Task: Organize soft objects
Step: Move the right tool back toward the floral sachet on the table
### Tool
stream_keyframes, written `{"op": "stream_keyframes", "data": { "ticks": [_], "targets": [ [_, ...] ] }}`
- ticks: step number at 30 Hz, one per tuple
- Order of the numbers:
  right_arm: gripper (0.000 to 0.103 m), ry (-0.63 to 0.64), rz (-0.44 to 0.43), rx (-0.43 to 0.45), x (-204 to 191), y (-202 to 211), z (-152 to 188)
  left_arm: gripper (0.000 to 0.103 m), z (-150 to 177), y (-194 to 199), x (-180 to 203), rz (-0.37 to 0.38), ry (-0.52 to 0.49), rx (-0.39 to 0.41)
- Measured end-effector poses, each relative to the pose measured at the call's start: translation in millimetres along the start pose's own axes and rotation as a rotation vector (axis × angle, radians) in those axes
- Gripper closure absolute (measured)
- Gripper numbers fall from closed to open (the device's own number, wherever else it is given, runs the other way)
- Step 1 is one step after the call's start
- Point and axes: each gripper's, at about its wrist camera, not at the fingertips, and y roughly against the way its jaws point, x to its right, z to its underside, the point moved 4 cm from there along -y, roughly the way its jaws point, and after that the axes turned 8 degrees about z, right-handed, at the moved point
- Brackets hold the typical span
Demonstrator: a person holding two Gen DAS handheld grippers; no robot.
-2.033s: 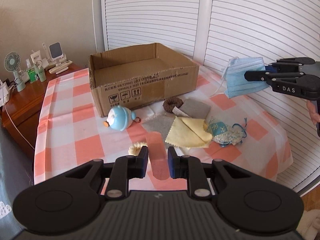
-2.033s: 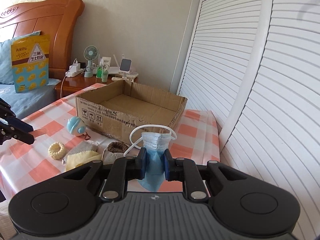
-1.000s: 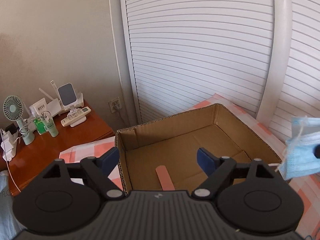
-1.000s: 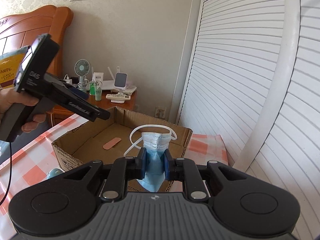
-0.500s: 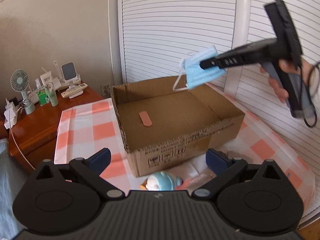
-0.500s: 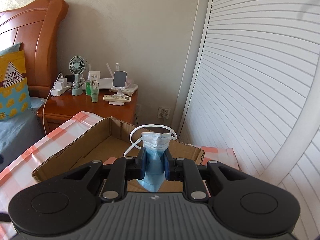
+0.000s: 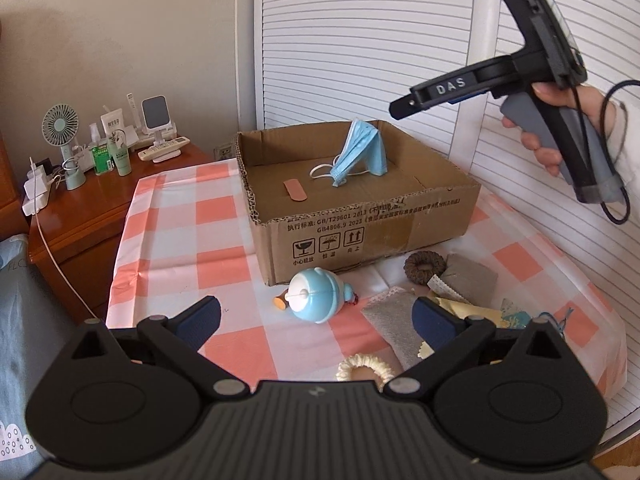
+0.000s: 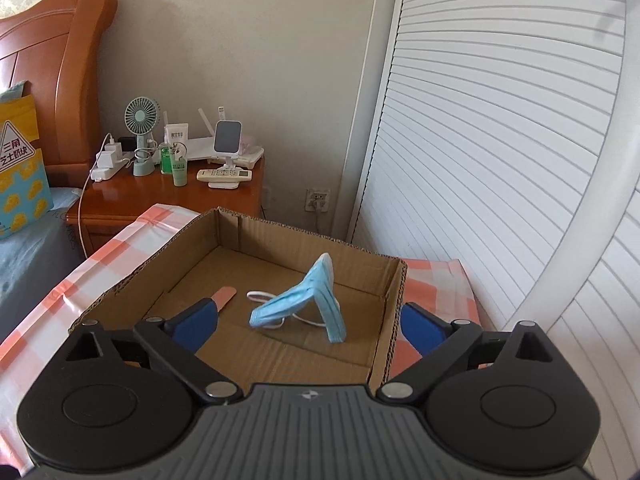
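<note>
In the cardboard box [image 8: 384,320] we count one blue face mask [image 8: 316,300], tented, beside a pink strip [image 8: 224,295]. Our right gripper [image 8: 308,320] is opening, nothing between; our left gripper [image 7: 316,316] gapes empty.

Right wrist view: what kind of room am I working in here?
Most likely a bedroom: a wooden headboard stands at the left, a nightstand beside it carries a small fan and a remote, and white louvered closet doors fill the right side.
</note>
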Motion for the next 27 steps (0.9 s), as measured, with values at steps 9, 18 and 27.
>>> {"op": "stream_keyframes", "data": {
  "ticks": [9, 18, 27],
  "targets": [
    [0.0, -0.026, -0.002, -0.049, -0.7, 46.3, 59.3, 0.001, 14.5, 15.1, 13.0, -0.009, 0.016, 0.021],
    [0.0, -0.052, 0.008, -0.147, -3.3, 83.2, 142.5, 0.001, 33.1, 21.7, 22.6, -0.009, 0.01, -0.001],
    [0.0, 0.002, 0.009, -0.242, -30.1, 88.7, 196.4, 0.001, 45.4, 21.1, 26.9, 0.005, 0.022, -0.025]
  ]
}}
